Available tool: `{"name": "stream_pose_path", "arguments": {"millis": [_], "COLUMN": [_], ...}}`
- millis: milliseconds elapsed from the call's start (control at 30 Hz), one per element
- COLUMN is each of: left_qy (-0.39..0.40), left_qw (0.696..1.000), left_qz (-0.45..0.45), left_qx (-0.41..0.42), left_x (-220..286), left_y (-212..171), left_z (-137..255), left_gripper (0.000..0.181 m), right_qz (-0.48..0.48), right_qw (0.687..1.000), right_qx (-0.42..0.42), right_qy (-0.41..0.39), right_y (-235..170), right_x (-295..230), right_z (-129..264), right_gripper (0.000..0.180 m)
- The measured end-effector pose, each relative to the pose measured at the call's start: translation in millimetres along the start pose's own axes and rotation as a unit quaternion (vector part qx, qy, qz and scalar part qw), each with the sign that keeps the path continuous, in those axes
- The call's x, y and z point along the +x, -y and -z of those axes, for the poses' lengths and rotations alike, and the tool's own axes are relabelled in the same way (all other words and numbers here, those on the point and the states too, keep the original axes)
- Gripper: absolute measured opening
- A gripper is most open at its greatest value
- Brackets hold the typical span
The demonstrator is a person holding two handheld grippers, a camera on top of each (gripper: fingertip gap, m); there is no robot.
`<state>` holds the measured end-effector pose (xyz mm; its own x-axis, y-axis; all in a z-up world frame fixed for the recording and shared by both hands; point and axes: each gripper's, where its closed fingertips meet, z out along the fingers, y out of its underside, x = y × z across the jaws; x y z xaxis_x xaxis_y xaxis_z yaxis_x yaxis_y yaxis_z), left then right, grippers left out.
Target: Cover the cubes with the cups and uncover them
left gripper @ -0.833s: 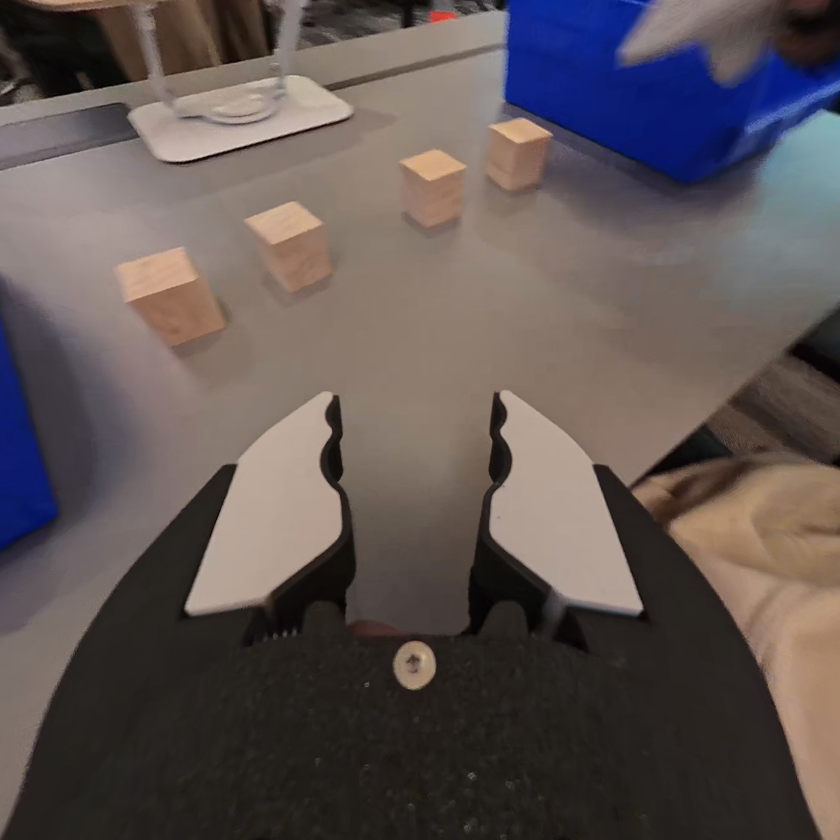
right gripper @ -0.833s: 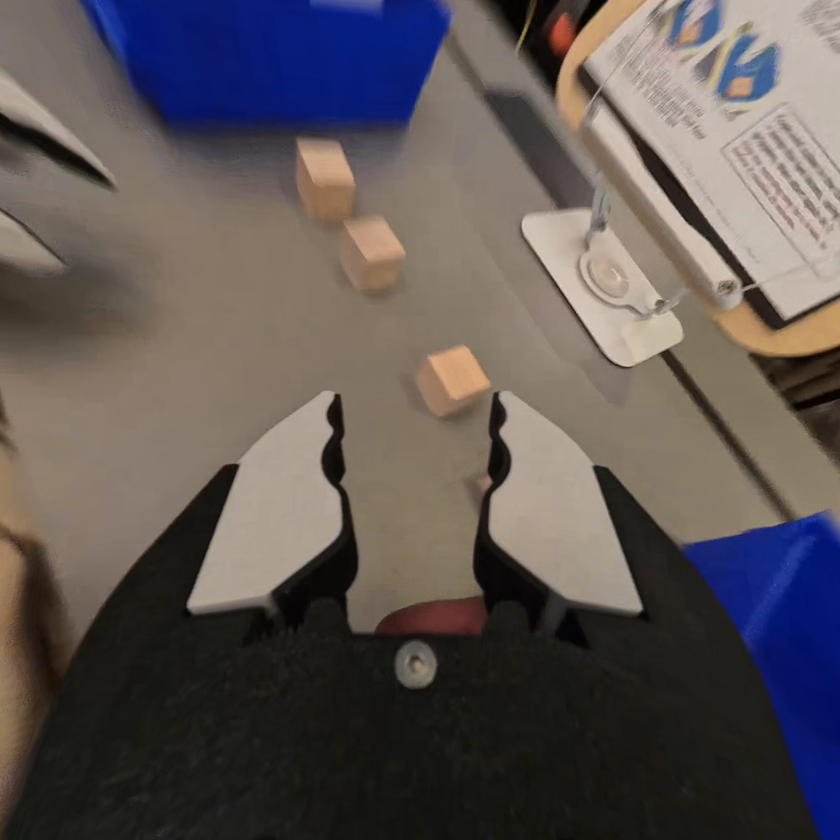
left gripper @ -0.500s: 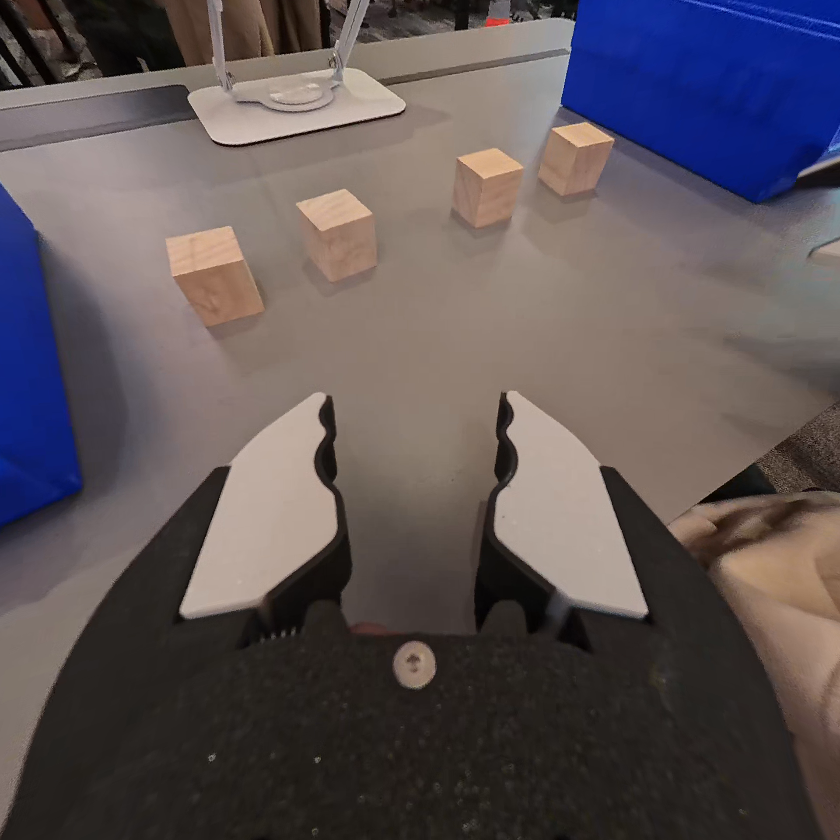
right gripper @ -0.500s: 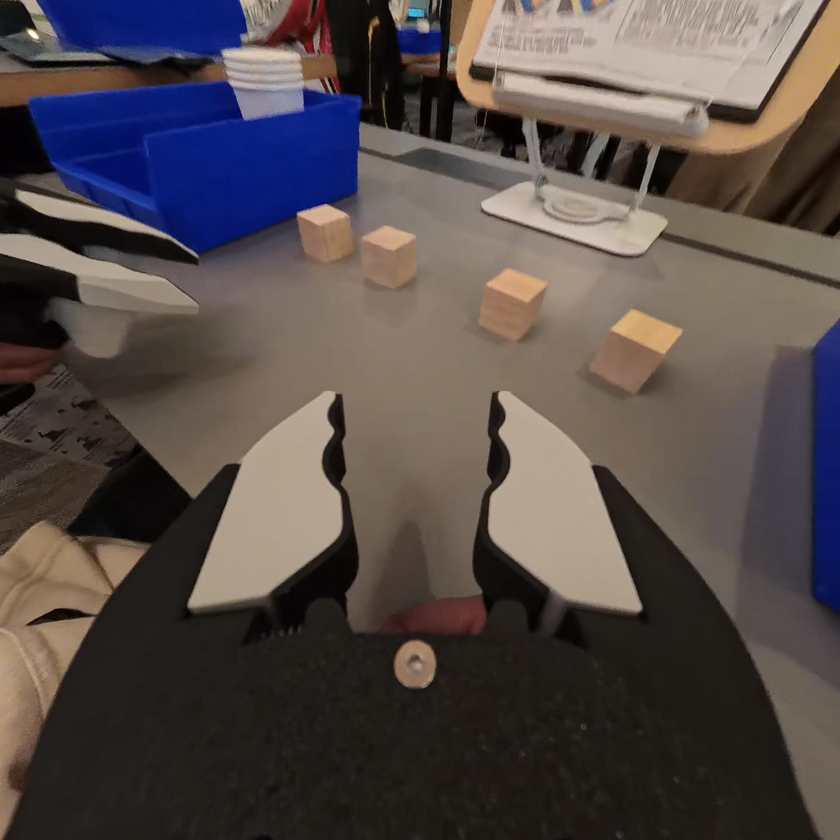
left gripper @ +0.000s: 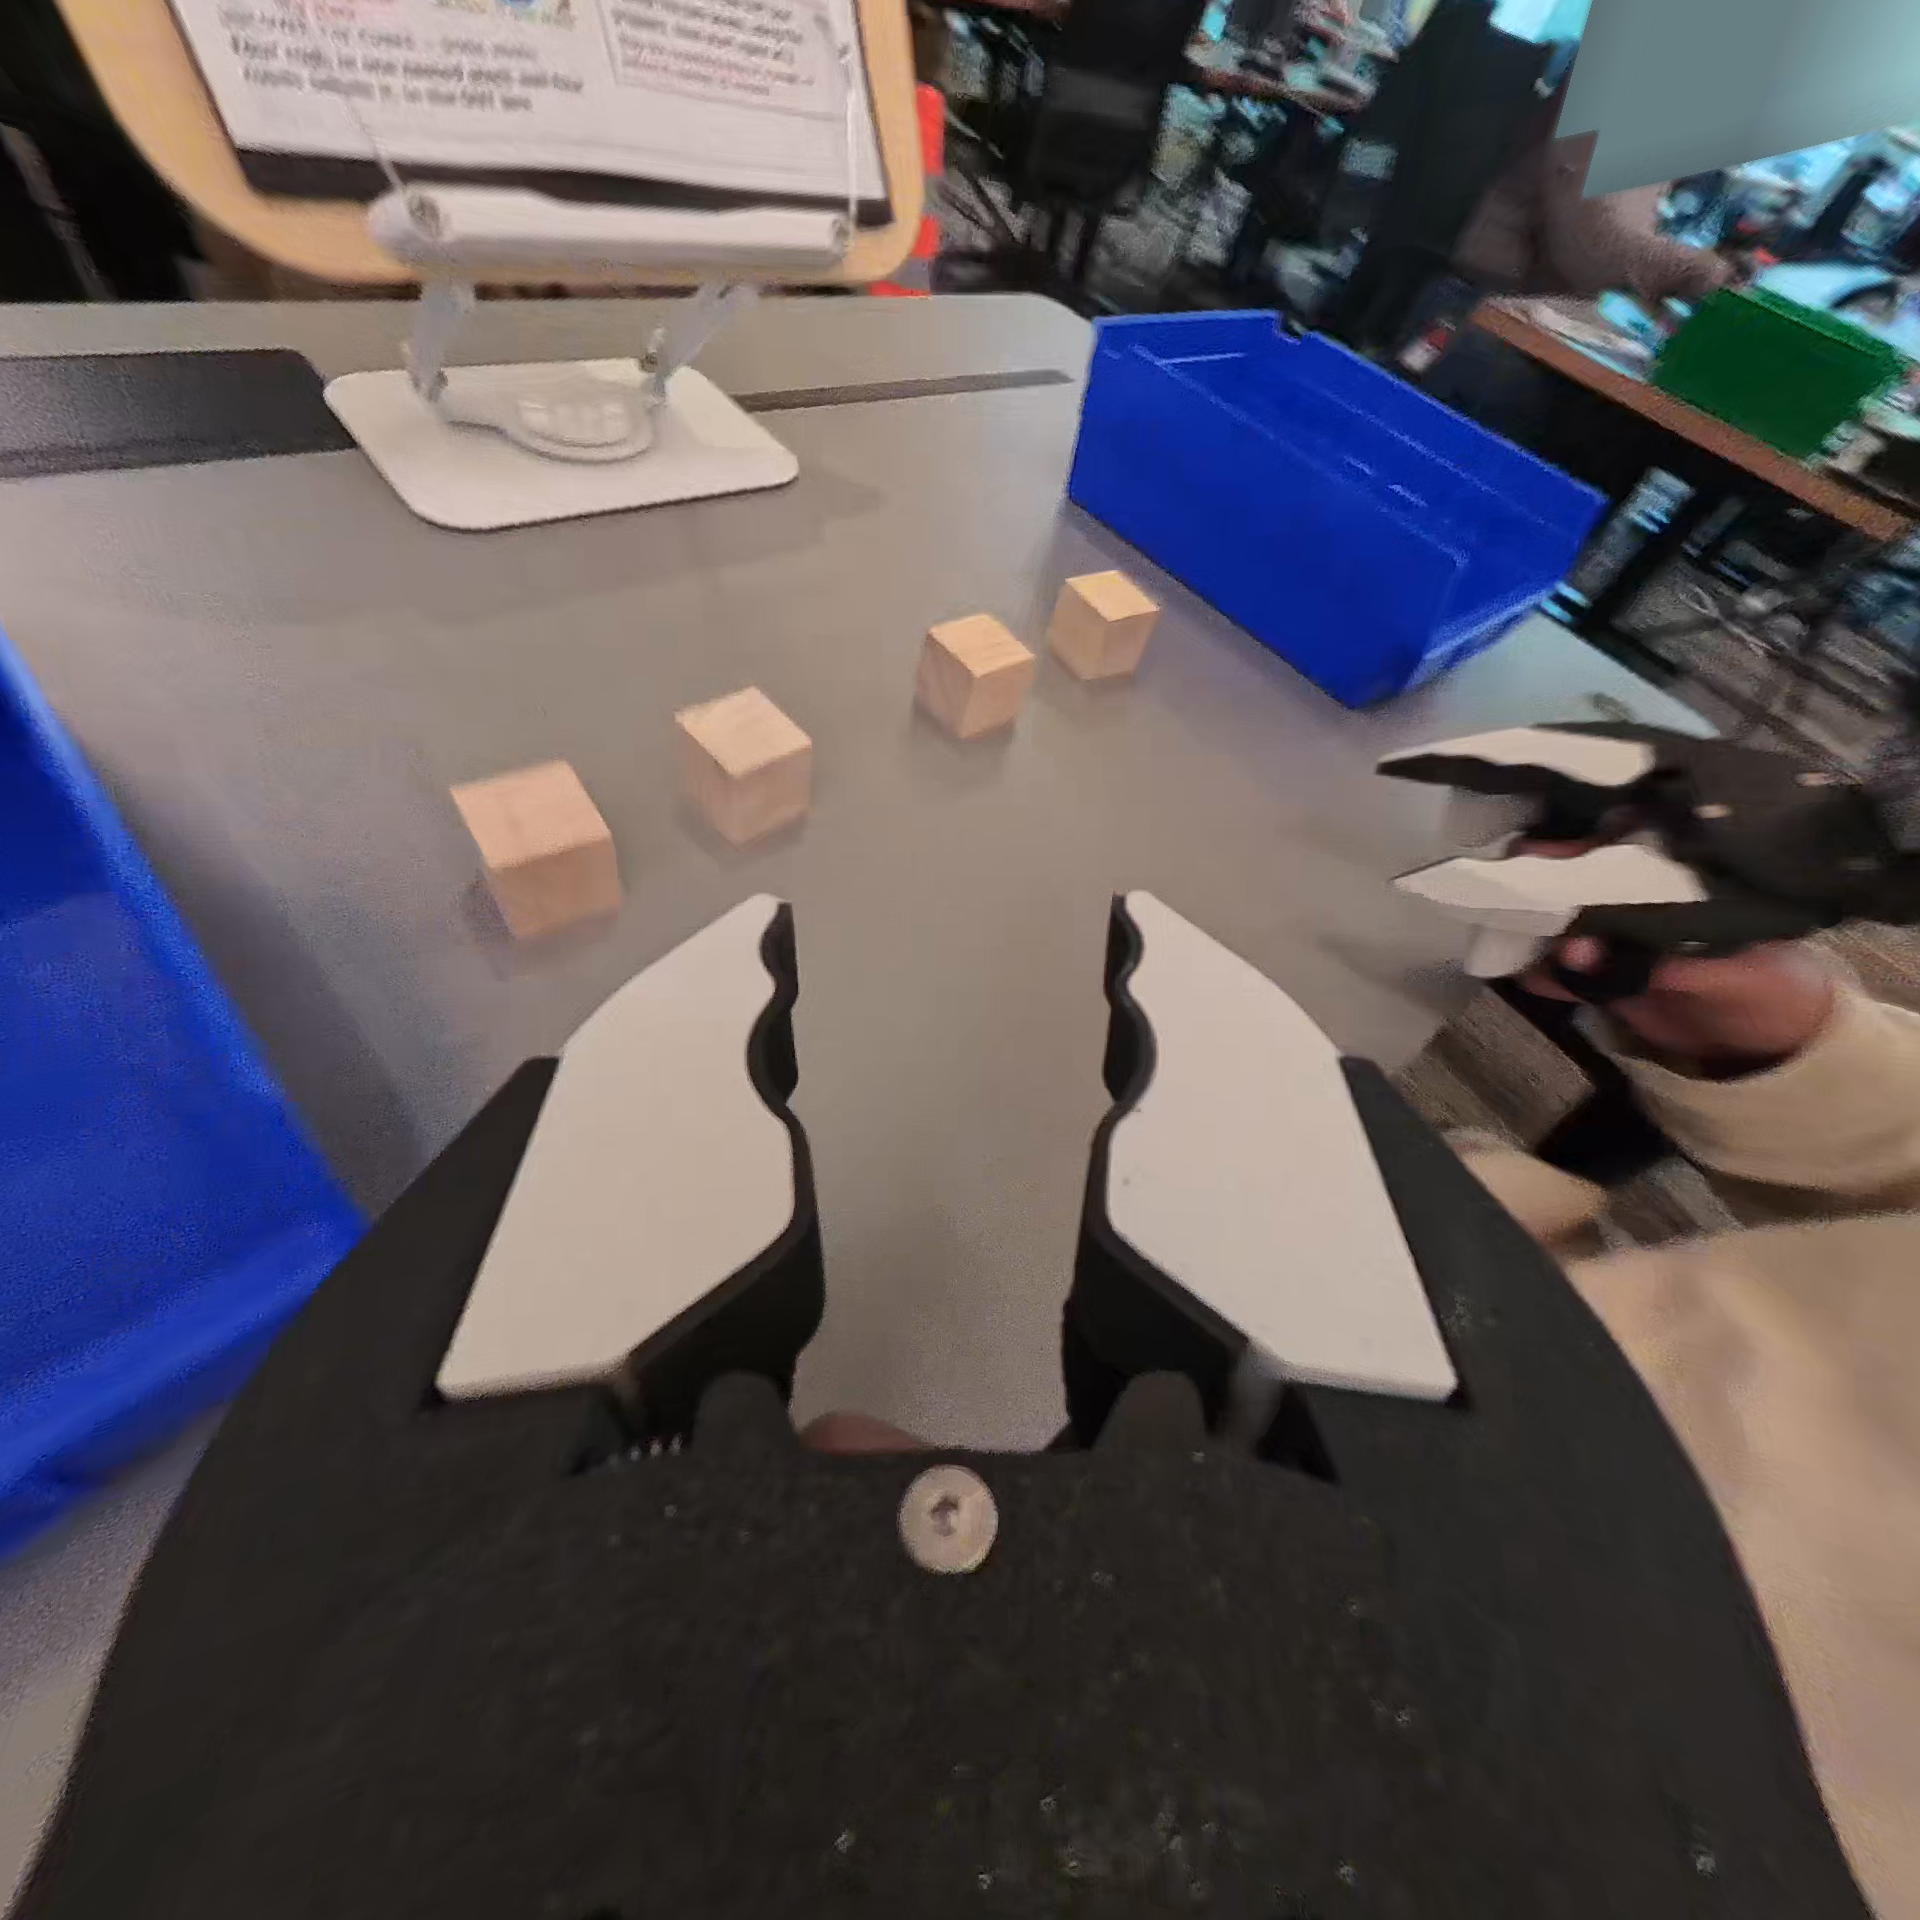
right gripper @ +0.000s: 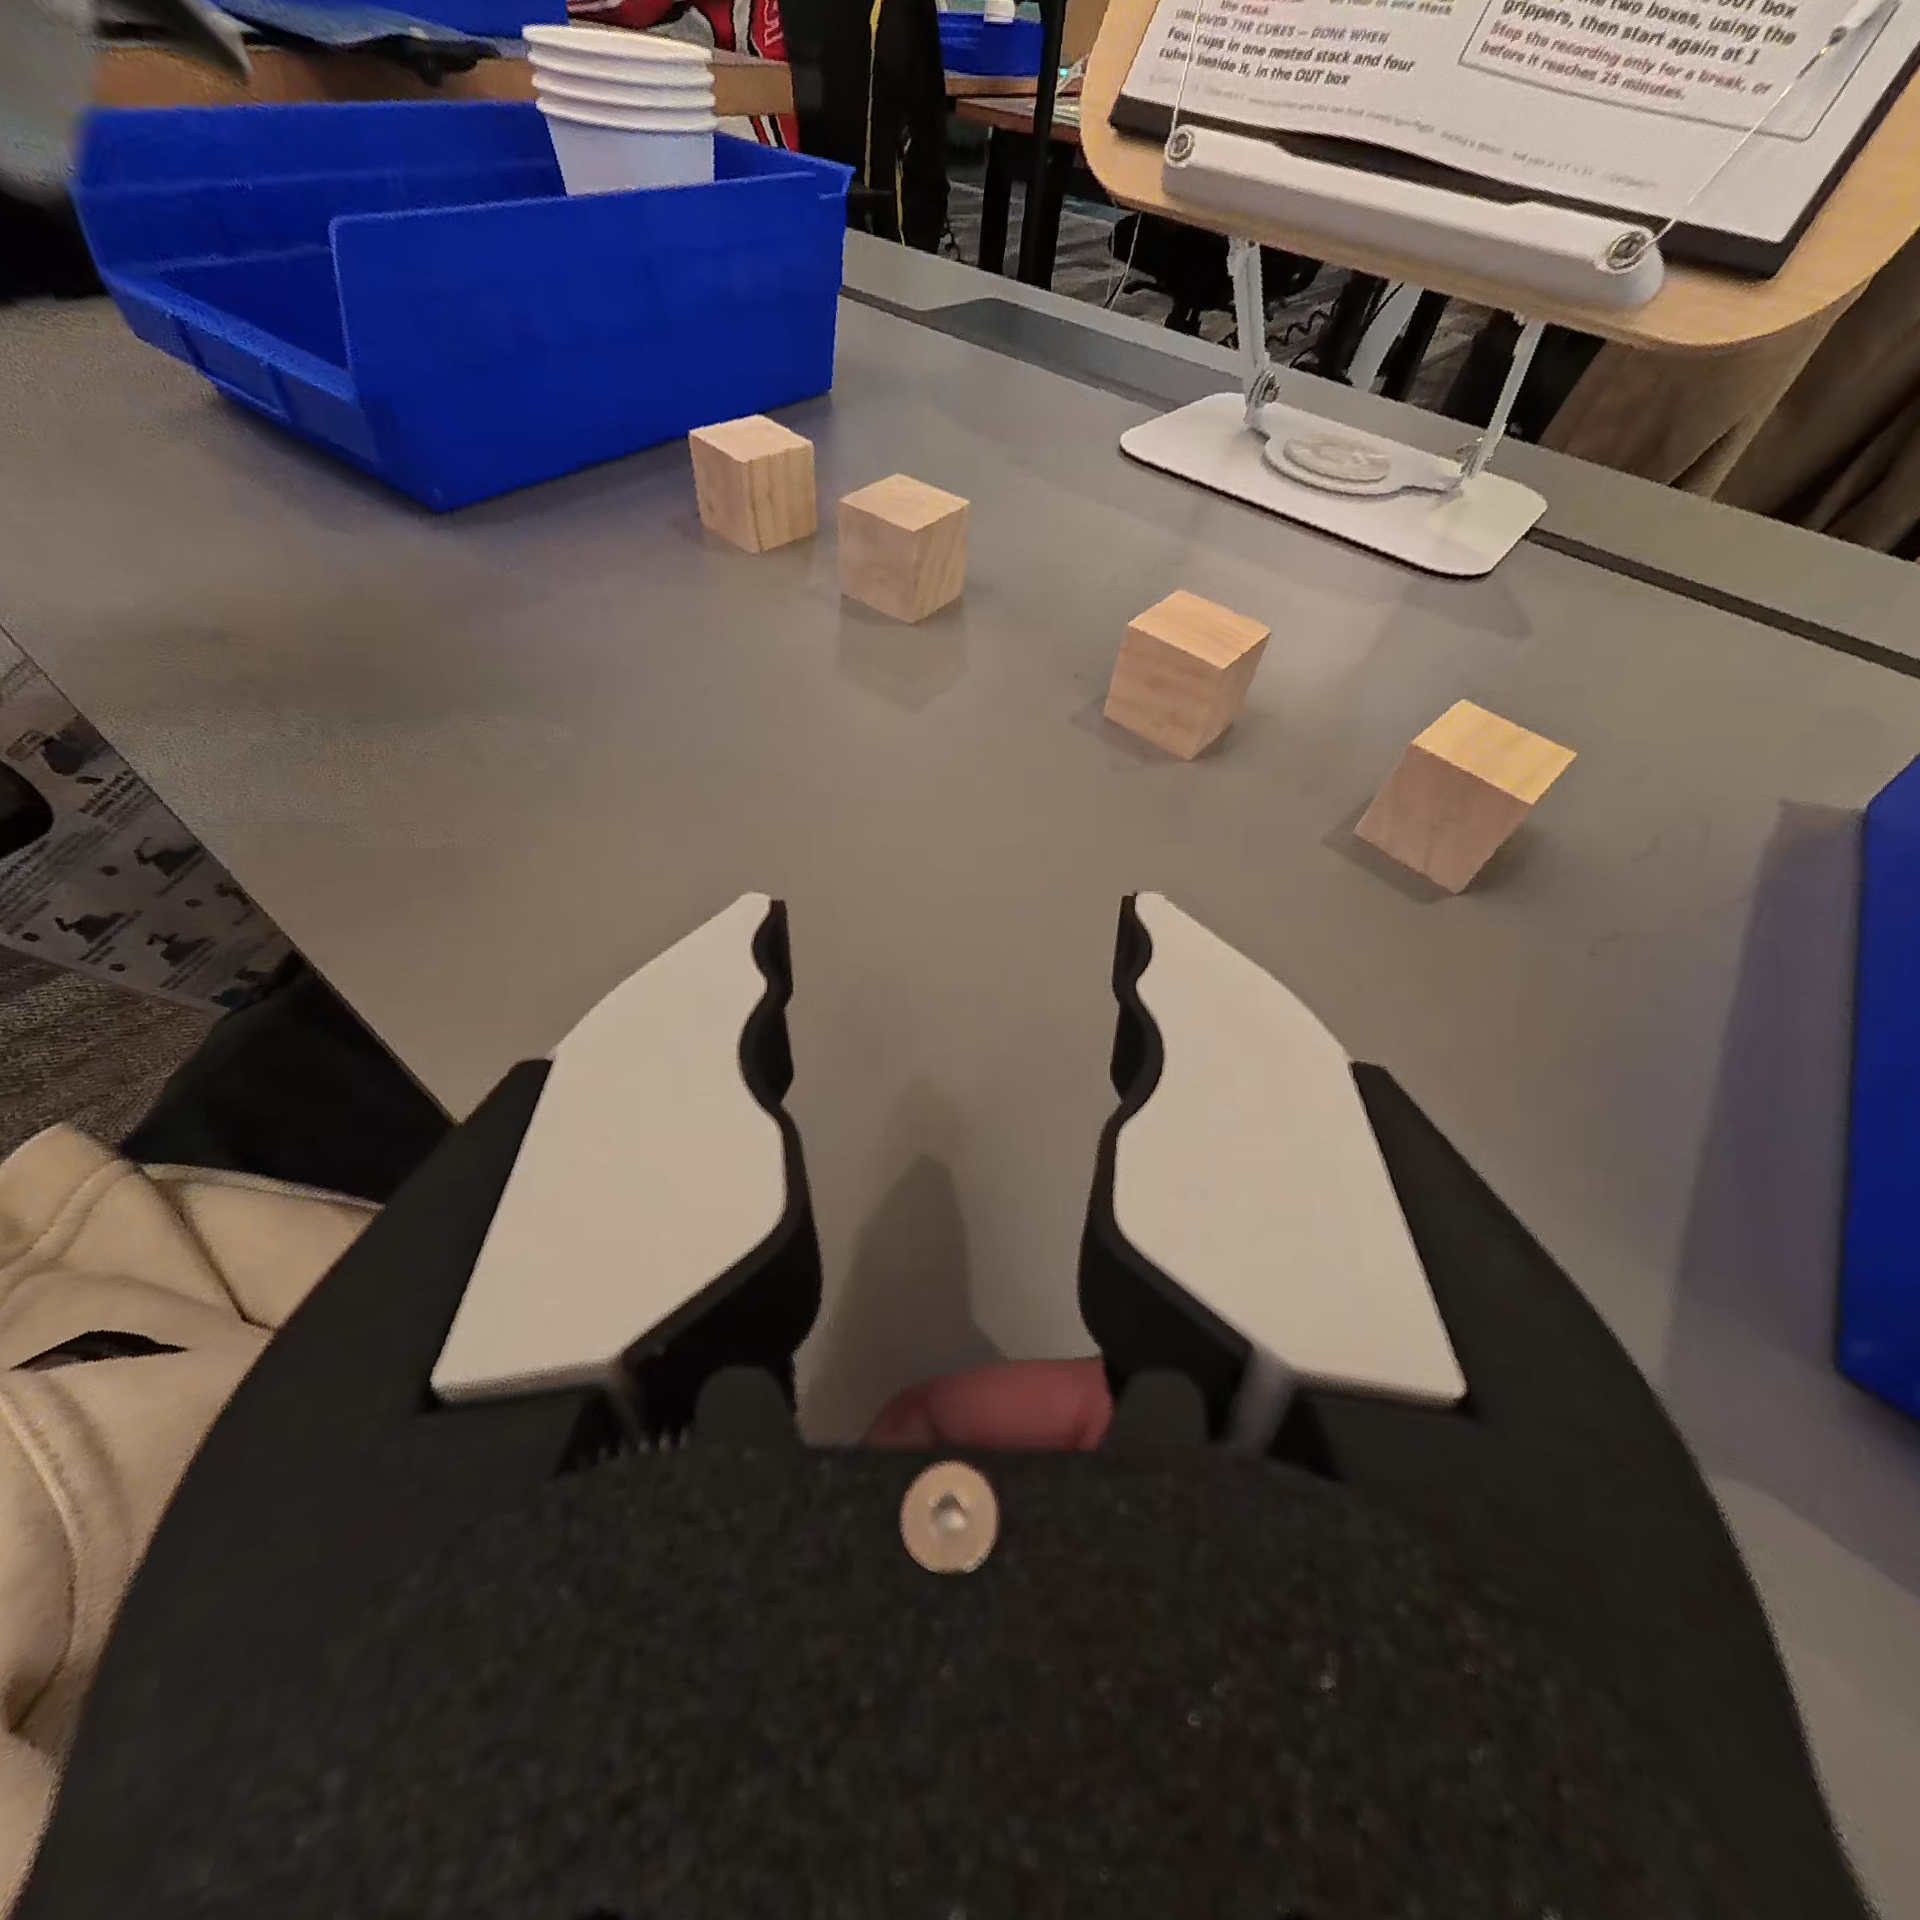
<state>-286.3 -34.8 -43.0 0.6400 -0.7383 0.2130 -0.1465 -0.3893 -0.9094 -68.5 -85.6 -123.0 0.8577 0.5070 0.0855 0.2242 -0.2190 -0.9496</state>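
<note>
Wooden cubes [right gripper: 902,548] sit on smooth grey table [right gripper: 520,727].

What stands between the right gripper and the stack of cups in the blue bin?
Only the bin's own wall. The cups stand upright inside the blue bin, so the right gripper, open and empty, must come over the rim. The grey table between shows nothing else.

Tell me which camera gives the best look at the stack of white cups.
The right wrist view. There the stack of white paper cups stands upright in the far end of the blue bin, with its nested rims easy to see. The left wrist view shows the same blue bin from its other side, but no cups are visible there.
</note>
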Motion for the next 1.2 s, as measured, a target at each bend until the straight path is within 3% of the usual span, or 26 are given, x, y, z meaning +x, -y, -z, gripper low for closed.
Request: {"name": "stream_pose_path", "arguments": {"millis": [100,233,400,500,667,967,1200], "left_qy": [0.033,0.218,0.173,0.194,0.162,0.129,0.116], "left_qw": [0.989,0.907,0.877,0.843,0.851,0.848,0.850], "left_qz": [-0.085,-0.267,-0.214,-0.217,-0.179,-0.179,-0.163], "left_qx": [-0.121,-0.241,-0.394,-0.452,-0.466,-0.481,-0.487], "left_x": [-48.6,-183.1,-265.1,-303.6,-315.5,-311.4,-311.1], "left_y": [36.9,86.2,77.6,66.4,59.2,50.2,46.9], "left_z": [31.5,41.2,0.0,-10.2,-24.7,-27.3,-27.9], "left_gripper": [0.057,0.048,0.040,0.040,0.035,0.006,0.010], "right_qz": [-0.032,-0.106,-0.074,-0.075,-0.075,-0.089,-0.086], "right_qw": [0.998,0.987,0.993,0.992,0.991,0.989,0.989], "right_qx": [-0.007,-0.012,-0.031,-0.039,-0.044,-0.043,-0.048], "right_qy": [0.045,0.116,0.084,0.093,0.102,0.113,0.113], "right_y": [-1.9,-1.8,-9.8,-12.3,-14.5,-13.7,-15.6], "right_x": [-10.3,-21.7,-8.0,-10.0,-12.0,-10.9,-11.6], "right_z": [-3.6,-2.9,-3.7,-5.2,-6.2,-5.0,-6.0], "right_gripper": [0.059,0.058,0.056,0.055,0.054,0.052,0.051]}}
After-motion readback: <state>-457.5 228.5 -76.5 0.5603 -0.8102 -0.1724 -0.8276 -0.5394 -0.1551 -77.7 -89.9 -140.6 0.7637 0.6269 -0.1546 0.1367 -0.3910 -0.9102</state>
